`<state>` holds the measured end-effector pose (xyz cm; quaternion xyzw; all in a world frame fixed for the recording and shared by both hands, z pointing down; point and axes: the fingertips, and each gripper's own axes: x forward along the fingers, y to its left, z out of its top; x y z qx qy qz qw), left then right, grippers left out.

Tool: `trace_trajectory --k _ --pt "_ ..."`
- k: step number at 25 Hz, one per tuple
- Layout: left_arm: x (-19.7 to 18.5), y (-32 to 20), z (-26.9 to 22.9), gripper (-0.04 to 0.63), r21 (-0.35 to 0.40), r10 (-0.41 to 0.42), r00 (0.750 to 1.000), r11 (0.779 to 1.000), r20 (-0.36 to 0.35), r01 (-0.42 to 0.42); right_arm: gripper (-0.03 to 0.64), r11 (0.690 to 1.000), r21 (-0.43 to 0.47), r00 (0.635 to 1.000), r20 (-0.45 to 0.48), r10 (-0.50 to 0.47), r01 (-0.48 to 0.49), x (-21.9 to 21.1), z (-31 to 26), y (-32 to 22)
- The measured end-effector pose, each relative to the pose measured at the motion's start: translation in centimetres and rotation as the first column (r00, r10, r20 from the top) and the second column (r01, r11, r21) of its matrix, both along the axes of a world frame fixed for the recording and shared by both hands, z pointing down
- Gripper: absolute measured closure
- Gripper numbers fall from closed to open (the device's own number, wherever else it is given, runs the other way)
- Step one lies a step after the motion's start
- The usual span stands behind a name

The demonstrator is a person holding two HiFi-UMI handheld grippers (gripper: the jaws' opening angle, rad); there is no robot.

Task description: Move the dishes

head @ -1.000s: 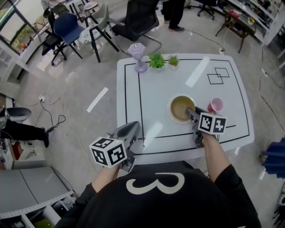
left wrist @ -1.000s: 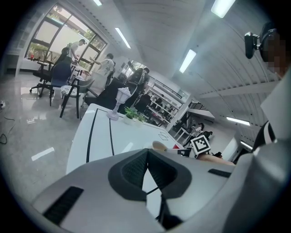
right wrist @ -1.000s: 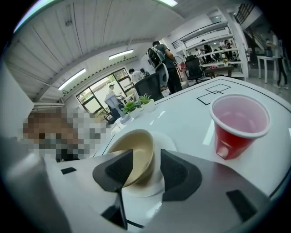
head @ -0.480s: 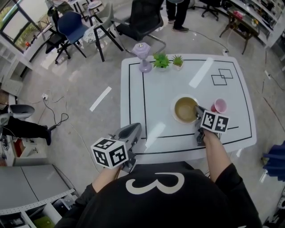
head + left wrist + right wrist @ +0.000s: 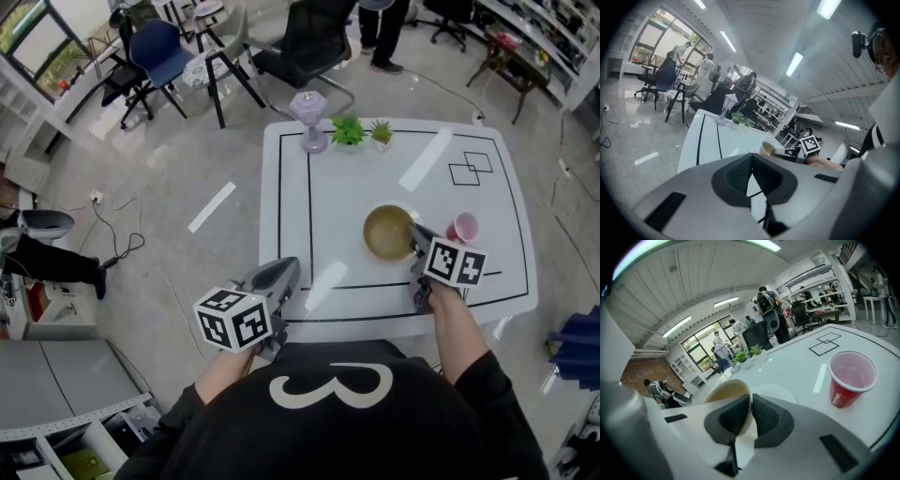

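A tan bowl [image 5: 388,232] with a cream outside [image 5: 726,394] hangs tilted just above the white table [image 5: 347,187]. My right gripper [image 5: 415,240] [image 5: 751,411] is shut on its near rim. Under the bowl, in the right gripper view, a white plate [image 5: 776,392] lies on the table. A red cup [image 5: 462,227] [image 5: 851,378] stands upright just right of the bowl. My left gripper [image 5: 273,280] [image 5: 751,157] is shut with nothing in it, held over the table's front left edge. It is well apart from the dishes.
Two small potted plants [image 5: 349,129] [image 5: 381,131] and a purple stand [image 5: 310,116] sit at the table's far edge. Black tape lines and two taped squares [image 5: 471,169] mark the top. Chairs [image 5: 300,42] and standing people are beyond the table.
My right gripper has raised and tilted the bowl off the white plate. The left gripper has barely moved.
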<state>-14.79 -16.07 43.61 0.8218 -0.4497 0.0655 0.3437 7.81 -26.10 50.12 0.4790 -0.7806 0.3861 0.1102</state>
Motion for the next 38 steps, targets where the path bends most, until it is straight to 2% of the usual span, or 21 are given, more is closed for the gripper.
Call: trace_trajectory --k 9,17,24,31,35,38 --pt "-1.4 1.0 -0.2 0.594 0.011 -0.035 0.999 0.999 -0.024 0.035 0.585 0.991 0.032 0.992 0.01 -0.129 0.128 -4.6 -2.3 2.5" --pt "-2.8 3.0 0.5 0.594 -0.003 -0.063 0.998 0.998 -0.028 0.063 0.584 0.975 -0.004 0.975 -0.004 -0.223 0.223 -8.7 -0.3 5.4" --pt "-3.5 5.0 0.7 0.594 -0.005 -0.083 0.996 0.997 -0.024 0.082 0.581 0.965 -0.072 0.966 -0.041 -0.254 0.25 -10.1 3.4 6.5" --pt "-4.1 6.3 0.1 0.594 0.022 -0.092 0.995 0.995 -0.025 0.092 0.576 0.964 -0.077 0.964 -0.049 -0.26 0.255 -10.7 3.9 6.9" --pt "-3.9 6.7 -0.3 0.594 0.033 -0.089 0.996 0.995 -0.025 0.09 0.497 0.966 -0.057 0.967 -0.029 -0.253 0.251 -10.0 3.0 7.2" --pt "-3.5 6.7 -0.8 0.594 0.041 -0.083 0.996 0.996 -0.026 0.084 0.422 0.963 -0.005 0.963 -0.014 -0.269 0.268 -9.3 1.4 7.5"
